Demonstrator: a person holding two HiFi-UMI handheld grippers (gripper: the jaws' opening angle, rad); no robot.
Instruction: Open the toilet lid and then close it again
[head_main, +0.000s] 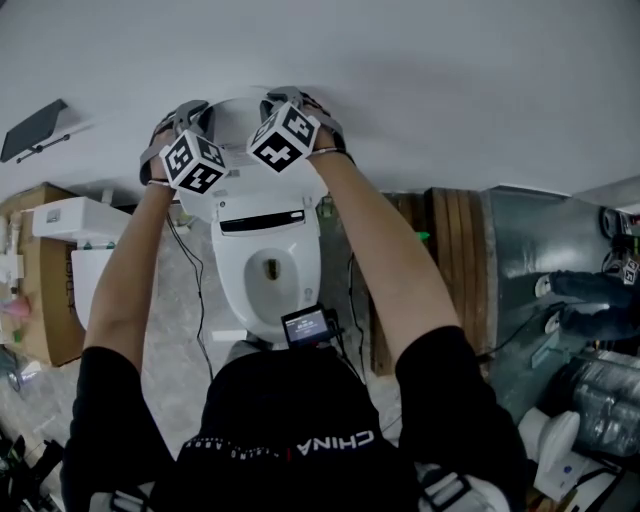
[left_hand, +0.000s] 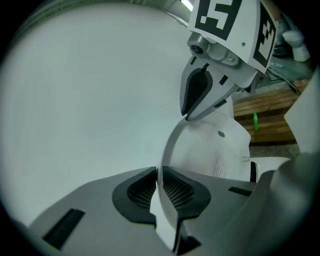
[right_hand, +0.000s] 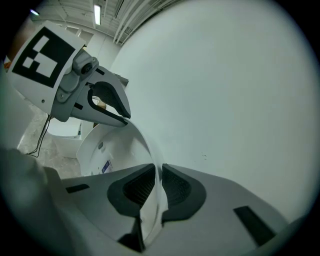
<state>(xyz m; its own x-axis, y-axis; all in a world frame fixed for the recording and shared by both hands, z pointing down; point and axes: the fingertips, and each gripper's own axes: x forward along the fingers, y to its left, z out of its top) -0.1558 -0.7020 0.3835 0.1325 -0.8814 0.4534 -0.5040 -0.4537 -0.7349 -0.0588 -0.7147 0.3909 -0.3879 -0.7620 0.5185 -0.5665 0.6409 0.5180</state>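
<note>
The white toilet lid (head_main: 265, 185) stands raised, close to the pale wall behind it. Below it in the head view lie the seat and bowl (head_main: 268, 270). Both grippers hold the lid's thin top rim. My left gripper (left_hand: 160, 172) is shut on the rim, its black pads pressing either side of the edge of the lid (left_hand: 210, 150). My right gripper (right_hand: 159, 170) is shut on the same rim further right, with the lid (right_hand: 115, 150) curving away below. Each gripper shows in the other's view, the right gripper (left_hand: 192, 112) and the left gripper (right_hand: 125, 120) both pinching the rim.
The wall (head_main: 400, 80) lies just behind the lid. A cardboard box (head_main: 40, 270) and a white fixture (head_main: 80, 220) stand at the left. Wooden slats (head_main: 450, 230) lie right of the toilet. A black cable (head_main: 200, 300) runs along the floor. A person's shoes (head_main: 580, 290) show at far right.
</note>
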